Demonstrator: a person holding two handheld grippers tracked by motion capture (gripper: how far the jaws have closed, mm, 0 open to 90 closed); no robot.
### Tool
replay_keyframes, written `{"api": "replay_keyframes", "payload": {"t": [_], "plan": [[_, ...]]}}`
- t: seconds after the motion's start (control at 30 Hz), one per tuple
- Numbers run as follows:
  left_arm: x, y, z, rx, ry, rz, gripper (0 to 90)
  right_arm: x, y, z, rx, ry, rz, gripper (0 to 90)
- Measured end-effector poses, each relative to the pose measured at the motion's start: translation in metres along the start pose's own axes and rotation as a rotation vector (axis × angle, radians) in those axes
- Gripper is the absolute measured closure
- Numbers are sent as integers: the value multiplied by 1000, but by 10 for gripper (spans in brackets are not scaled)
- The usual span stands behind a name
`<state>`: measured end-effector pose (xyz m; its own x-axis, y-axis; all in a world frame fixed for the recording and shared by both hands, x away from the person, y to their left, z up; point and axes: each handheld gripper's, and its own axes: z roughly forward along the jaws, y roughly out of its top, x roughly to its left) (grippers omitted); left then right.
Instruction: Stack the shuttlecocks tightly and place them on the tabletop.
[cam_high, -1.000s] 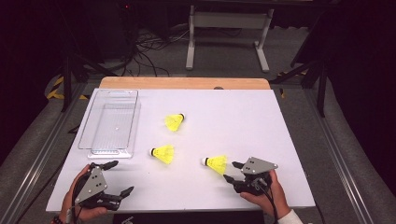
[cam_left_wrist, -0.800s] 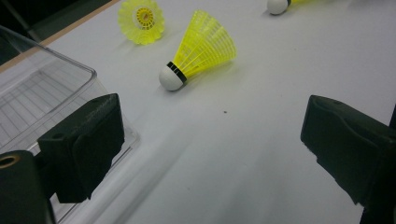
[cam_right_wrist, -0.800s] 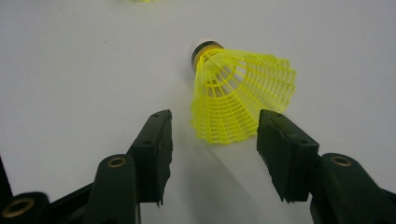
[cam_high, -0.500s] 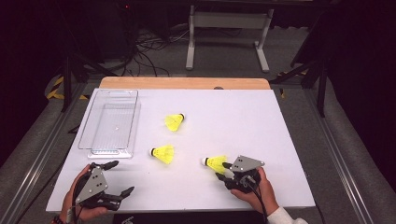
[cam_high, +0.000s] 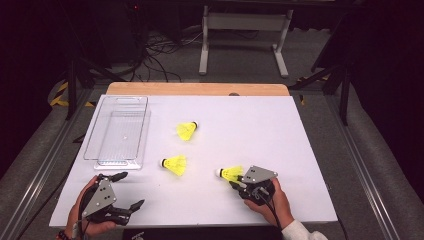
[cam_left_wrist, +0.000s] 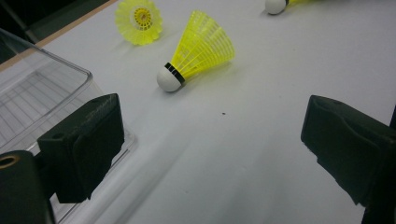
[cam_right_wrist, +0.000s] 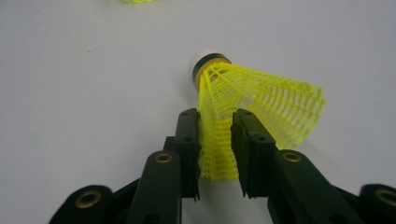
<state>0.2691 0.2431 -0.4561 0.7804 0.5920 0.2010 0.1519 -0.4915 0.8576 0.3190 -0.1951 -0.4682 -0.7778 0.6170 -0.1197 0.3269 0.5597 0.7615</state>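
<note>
White tabletop: pinched shuttlecock lies flat, cork pointing left.

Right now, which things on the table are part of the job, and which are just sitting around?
In the job:
- right gripper, jaws pinching the nearest shuttlecock by its skirt

Just sitting there:
- middle shuttlecock
- far shuttlecock
- clear tray
- left gripper, jaws open

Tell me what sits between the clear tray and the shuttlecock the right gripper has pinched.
In the high view, one other shuttlecock lies between the clear tray and the pinched shuttlecock in the right gripper; the rest is bare table.
</note>
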Motion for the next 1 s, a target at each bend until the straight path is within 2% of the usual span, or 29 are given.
{"api": "replay_keyframes", "payload": {"t": [0.27, 0.43, 1.0], "plan": [[2, 0, 2, -2, 1, -9, 71, 2, 1, 3, -4, -20, -9, 874], [2, 0, 1, -7, 1, -9, 71, 4, 1, 3, 2, -27, -24, 893], [2, -3, -2, -2, 8, -8, 71, 4, 4, -4, -31, -51, -53, 898]]}}
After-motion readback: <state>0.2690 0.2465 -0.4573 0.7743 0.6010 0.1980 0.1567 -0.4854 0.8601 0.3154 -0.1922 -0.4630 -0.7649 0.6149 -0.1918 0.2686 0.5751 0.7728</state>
